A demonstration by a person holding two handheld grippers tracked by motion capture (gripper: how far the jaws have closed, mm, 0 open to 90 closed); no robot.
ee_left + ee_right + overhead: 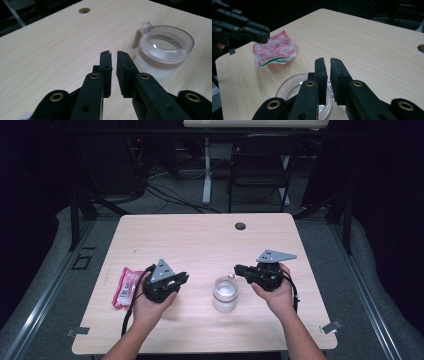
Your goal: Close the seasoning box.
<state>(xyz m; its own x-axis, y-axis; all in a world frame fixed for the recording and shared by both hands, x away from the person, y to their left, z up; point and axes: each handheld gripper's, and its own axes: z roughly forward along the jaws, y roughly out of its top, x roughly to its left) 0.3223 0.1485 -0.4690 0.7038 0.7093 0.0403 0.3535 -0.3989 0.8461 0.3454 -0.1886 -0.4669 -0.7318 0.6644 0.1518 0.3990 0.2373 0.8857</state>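
The counter [200, 240] is carrying a clear plastic jar [225, 293] standing upright and open-mouthed near its front edge, between the two hands. The right hand-held gripper [239, 268] is hovering just over the jar's rim at its far right side, jaws slightly apart and gripping nothing. The left hand-held gripper [185, 278] is sitting farther off to the jar's left, jaws also parted a crack and empty. A crumpled pink wrapper [125, 286] is lying beyond the left hand.
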